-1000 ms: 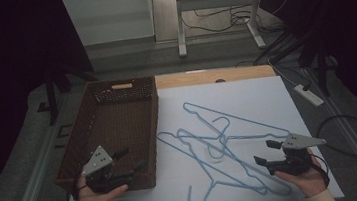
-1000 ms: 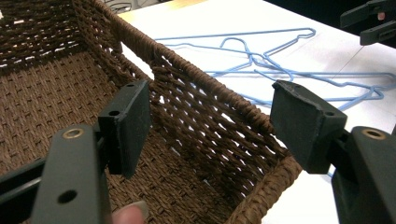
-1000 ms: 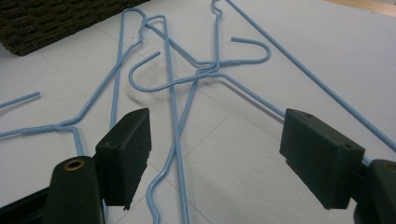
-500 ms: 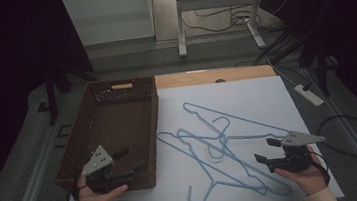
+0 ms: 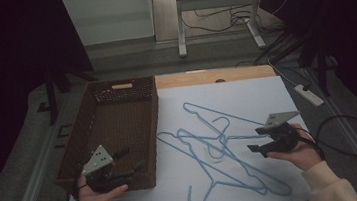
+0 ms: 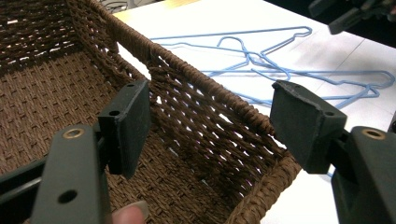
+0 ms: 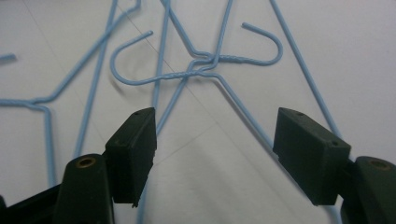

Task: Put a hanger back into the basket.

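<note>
High view shows the white table [image 5: 266, 96], then the brown woven basket [image 5: 99, 120] at its left, then tangled blue wire hangers [image 5: 221, 146] beside it. Both the left hand-held gripper [image 5: 125, 162], at the basket's near corner, and the right hand-held gripper [image 5: 258, 140], over the hangers, are spread and empty. Lifting one hanger could drag its interlocked neighbours.

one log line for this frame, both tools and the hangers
left tool: open, at wicker basket near corner | right tool: open, over blue wire hangers | hangers: tangled on white sheet, none gripped
</note>
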Available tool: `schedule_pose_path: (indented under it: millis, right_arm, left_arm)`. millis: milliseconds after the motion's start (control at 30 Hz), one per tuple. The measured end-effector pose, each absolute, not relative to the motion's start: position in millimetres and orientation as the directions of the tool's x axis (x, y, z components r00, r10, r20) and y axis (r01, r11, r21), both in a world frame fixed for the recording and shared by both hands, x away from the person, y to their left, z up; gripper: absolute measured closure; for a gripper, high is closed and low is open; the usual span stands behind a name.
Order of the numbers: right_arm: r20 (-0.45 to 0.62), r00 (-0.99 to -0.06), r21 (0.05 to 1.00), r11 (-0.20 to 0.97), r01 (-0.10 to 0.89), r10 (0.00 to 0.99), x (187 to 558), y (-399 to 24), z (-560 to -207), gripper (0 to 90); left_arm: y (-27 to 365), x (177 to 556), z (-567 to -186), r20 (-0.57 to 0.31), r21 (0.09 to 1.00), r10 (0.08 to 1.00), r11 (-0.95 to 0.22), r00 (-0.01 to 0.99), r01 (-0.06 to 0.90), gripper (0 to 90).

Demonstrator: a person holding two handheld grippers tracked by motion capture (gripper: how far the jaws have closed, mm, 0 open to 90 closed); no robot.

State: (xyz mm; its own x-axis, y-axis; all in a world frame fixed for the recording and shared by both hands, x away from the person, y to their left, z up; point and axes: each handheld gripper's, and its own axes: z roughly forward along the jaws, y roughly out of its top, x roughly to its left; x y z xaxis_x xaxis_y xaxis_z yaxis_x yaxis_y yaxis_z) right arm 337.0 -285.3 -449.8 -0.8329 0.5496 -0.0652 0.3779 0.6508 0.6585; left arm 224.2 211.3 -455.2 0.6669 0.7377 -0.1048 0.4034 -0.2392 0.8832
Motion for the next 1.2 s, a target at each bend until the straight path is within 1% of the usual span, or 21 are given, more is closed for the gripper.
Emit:
schedule_pose_path:
  millis: [167, 267, 333, 533, 700, 767, 867, 900, 933, 967, 1000, 1100, 1133, 1200]
  right_arm:
    - [-0.073, -0.863, 0.597, 0.715, 0.364, 0.500, 363, -272, -448, 31.4]
    - [-0.069, -0.868, 0.573, 0.732, 0.369, 0.491, 371, -267, -449, 31.1]
    - [-0.068, -0.883, 0.532, 0.766, 0.362, 0.465, 387, -257, -453, 31.6]
    - [-0.047, -0.908, 0.477, 0.808, 0.346, 0.416, 401, -244, -460, 33.5]
    - [-0.046, -0.924, 0.418, 0.848, 0.327, 0.379, 411, -231, -470, 38.9]
    - [-0.051, -0.930, 0.398, 0.861, 0.316, 0.364, 415, -228, -473, 42.6]
    - [-0.043, -0.942, 0.347, 0.890, 0.298, 0.332, 421, -222, -480, 46.3]
    - [-0.041, -0.945, 0.326, 0.898, 0.295, 0.325, 422, -220, -482, 46.6]
    - [-0.041, -0.945, 0.326, 0.898, 0.295, 0.325, 422, -220, -482, 46.6]
    - [-0.041, -0.950, 0.294, 0.913, 0.283, 0.308, 426, -217, -487, 50.1]
    - [-0.041, -0.950, 0.294, 0.913, 0.283, 0.308, 426, -217, -487, 50.1]
    - [-0.024, -0.956, 0.276, 0.921, 0.276, 0.294, 430, -213, -491, 58.0]
    - [-0.021, -0.958, 0.258, 0.927, 0.271, 0.286, 432, -212, -493, 58.3]
    - [-0.012, -0.958, 0.254, 0.928, 0.274, 0.286, 435, -211, -492, 61.4]
  left_arm:
    - [211, 224, -456, -0.105, 0.882, 0.736, -0.242, 0.669, 0.404, 30.8]
    - [211, 224, -455, -0.104, 0.882, 0.735, -0.243, 0.670, 0.404, 30.9]
    - [211, 225, -455, -0.105, 0.882, 0.736, -0.242, 0.669, 0.405, 30.8]
    - [210, 225, -456, -0.105, 0.880, 0.737, -0.244, 0.668, 0.408, 30.9]
    - [210, 226, -456, -0.106, 0.877, 0.739, -0.246, 0.665, 0.413, 31.1]
    - [210, 226, -456, -0.107, 0.876, 0.740, -0.246, 0.664, 0.414, 31.1]
    - [210, 226, -456, -0.107, 0.876, 0.740, -0.245, 0.664, 0.414, 31.2]
    - [210, 226, -456, -0.107, 0.877, 0.740, -0.245, 0.664, 0.414, 31.1]
    - [210, 226, -456, -0.107, 0.877, 0.740, -0.245, 0.664, 0.414, 31.1]
    - [210, 226, -456, -0.106, 0.876, 0.739, -0.247, 0.665, 0.414, 31.1]
    - [211, 226, -456, -0.106, 0.876, 0.739, -0.247, 0.666, 0.414, 31.1]
    - [211, 226, -456, -0.106, 0.877, 0.739, -0.245, 0.665, 0.412, 31.1]
    - [211, 226, -455, -0.106, 0.878, 0.739, -0.244, 0.665, 0.412, 31.1]
    - [211, 226, -455, -0.106, 0.878, 0.739, -0.244, 0.665, 0.411, 31.1]
